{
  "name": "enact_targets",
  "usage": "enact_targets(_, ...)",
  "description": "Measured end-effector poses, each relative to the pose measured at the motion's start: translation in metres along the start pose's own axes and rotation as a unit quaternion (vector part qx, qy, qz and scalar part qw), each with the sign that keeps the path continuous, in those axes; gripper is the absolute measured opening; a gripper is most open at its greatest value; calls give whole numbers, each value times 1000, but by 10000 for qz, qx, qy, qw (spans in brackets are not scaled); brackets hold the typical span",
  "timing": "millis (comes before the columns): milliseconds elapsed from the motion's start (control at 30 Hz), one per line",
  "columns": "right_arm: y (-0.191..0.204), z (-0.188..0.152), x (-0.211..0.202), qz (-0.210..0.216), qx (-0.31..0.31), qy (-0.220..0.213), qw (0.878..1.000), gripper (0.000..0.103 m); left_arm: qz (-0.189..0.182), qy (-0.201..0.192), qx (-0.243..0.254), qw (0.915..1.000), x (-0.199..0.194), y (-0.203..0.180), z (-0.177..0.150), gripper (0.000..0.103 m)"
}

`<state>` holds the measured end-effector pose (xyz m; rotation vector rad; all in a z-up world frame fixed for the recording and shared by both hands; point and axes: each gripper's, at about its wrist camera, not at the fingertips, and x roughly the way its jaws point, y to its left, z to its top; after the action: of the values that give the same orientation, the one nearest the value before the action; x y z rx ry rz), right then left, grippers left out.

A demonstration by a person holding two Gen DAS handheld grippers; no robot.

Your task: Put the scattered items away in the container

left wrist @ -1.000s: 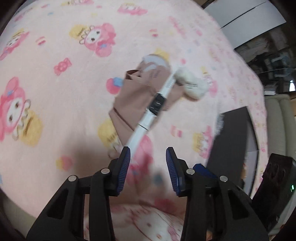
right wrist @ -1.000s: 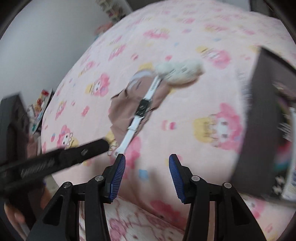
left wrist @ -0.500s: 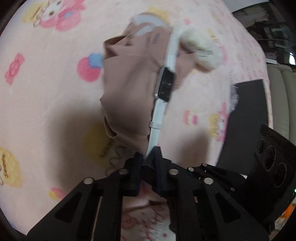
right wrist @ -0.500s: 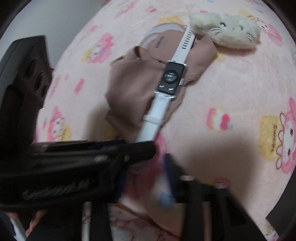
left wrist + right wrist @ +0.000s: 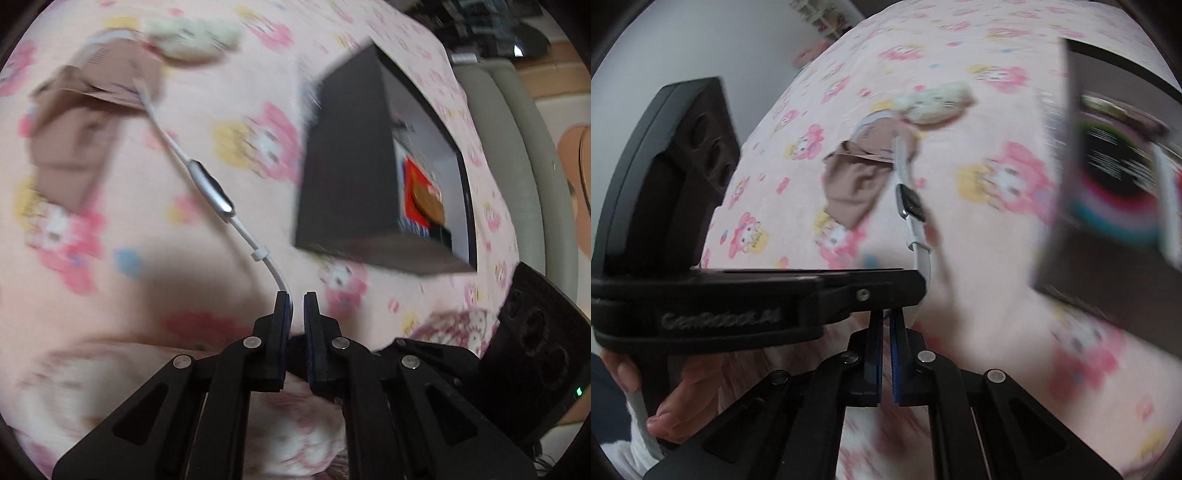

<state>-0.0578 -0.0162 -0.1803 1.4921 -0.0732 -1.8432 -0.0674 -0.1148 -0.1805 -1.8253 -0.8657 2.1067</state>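
Two tongs are in my hands, and both are squeezed nearly closed. My left tongs (image 5: 294, 301) pinch the end of the white strap of the watch (image 5: 211, 192). The watch hangs up off the pink blanket (image 5: 110, 288), and its far strap end touches the brown cloth (image 5: 70, 140). A fluffy white toy (image 5: 190, 38) lies just behind that cloth, touching it.

My right tongs (image 5: 885, 325) sit right under my left tongs (image 5: 757, 295), which cross in front of them. The pads are almost together. I cannot tell if they pinch anything, because the left tongs hide the tips.

The black box (image 5: 347, 166) stands on the blanket to the right of the watch. Its open top is turned toward my right side, and I can see a red packet (image 5: 421, 195) inside it. From the right tongs' camera the box (image 5: 1108, 258) looks blurry, and I think I see a dark round packet (image 5: 1115, 173) in it too.

Between the watch and the near edge of the box there is bare pink blanket with some room to move. The blanket's far edge drops off behind the box, near a grey sofa (image 5: 517, 147).
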Motion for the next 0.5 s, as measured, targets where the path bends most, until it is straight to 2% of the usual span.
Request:
enact_targets(67,-12,-12,-8,77,169,-10,9998,4,-263,258,62,9993,21,-14,-6,6)
enact_targets(200,-42,-31,-9,-131,583,-12,9982,4,-102,526,151,9984,60,-31,-2,6)
enact_targets(267,-55,-34,-8,-184,749,-6,9970,4,186,370,73,9991,58,-31,2,6)
enact_targets(367,-62,-34,-9,-395,767,-78,9962,3,181,19,-178,9997,35,-19,5,7)
enact_targets(467,-67,-28,-4,-428,879,-136,9951,4,839,-344,-556,9943,18,5,7,8)
enact_targets(500,-67,-26,-1,-462,911,-153,9947,4,892,-378,-717,9927,18,11,6,8)
